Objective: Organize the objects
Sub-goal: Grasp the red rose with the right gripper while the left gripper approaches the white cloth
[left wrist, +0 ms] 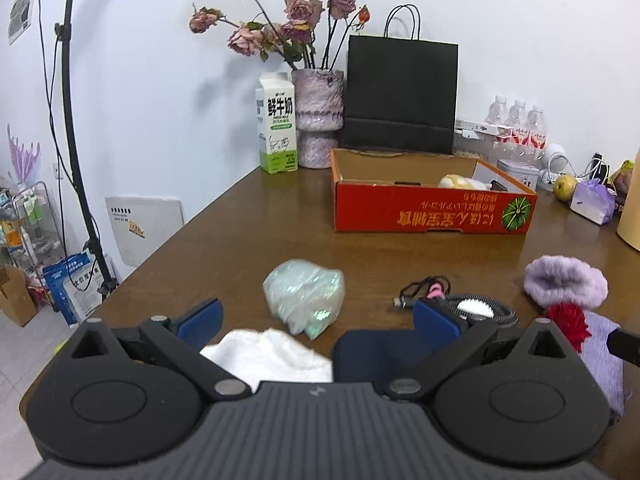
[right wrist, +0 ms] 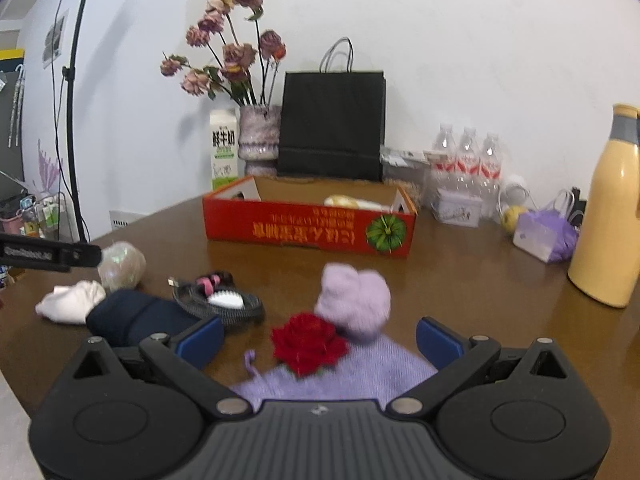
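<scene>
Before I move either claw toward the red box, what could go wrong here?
The coiled cable has a loose end and a white piece resting on it; lifting it may drag or drop them. The red flower lies on the purple knit, so grabbing one could shift the other. The tall yellow bottle stands beside the right claw and might tip on a wide swing.

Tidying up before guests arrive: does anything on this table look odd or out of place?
The red cardboard box sits with its printing upside down toward the cameras. In front of it, loose items lie scattered on the table: a white cloth, a dark cloth, a coiled cable and a lilac fluffy piece.
</scene>
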A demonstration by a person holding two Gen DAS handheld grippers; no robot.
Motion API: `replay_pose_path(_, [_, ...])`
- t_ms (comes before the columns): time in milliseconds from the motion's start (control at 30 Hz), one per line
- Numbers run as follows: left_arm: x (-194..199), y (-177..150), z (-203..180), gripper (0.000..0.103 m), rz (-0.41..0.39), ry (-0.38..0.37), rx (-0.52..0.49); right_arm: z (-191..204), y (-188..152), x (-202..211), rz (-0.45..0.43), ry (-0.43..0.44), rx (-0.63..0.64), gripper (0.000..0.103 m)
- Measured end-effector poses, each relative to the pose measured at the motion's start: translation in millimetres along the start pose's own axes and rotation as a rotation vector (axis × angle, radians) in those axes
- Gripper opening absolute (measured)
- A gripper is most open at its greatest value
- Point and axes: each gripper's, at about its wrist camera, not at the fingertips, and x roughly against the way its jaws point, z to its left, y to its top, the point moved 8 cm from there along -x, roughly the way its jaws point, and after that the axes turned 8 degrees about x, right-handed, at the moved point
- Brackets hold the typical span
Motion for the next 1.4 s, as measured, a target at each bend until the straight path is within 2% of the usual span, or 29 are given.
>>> replay_pose_path(300, [-1,-11,20,0.103,0.019,0.014,0.033,-1,-25,-10,0.06,-0.009,-0.014,0.103])
replay_pose_path(667, [-15,-6,36,0.103,0.025,0.029,0.039,4,-19,-39,0.072,0.013,-0.017,0.1])
replay_pose_path(900, [-25,-3,48,0.103,0.04,0.024,0.041,10,-16,-62,0.111,0.016,-0.02,0.088])
replay_pose_path(1000, [-29,1,55,0.103,0.041,0.028,0.052,9,-15,-70,0.12,0.009,-0.04,0.077])
replay_pose_path(1067, [-32,2,59,0.103,0.046,0.027,0.056,9,-15,-75,0.133,0.01,-0.042,0.073])
replay_pose_path(1267, [-44,6,72,0.103,0.071,0.015,0.04,14,-17,-81,0.165,0.031,-0.06,0.045])
replay_pose_path(1400, [-50,5,77,0.103,0.092,0.013,0.016,19,-18,-81,0.16,0.029,-0.055,0.037])
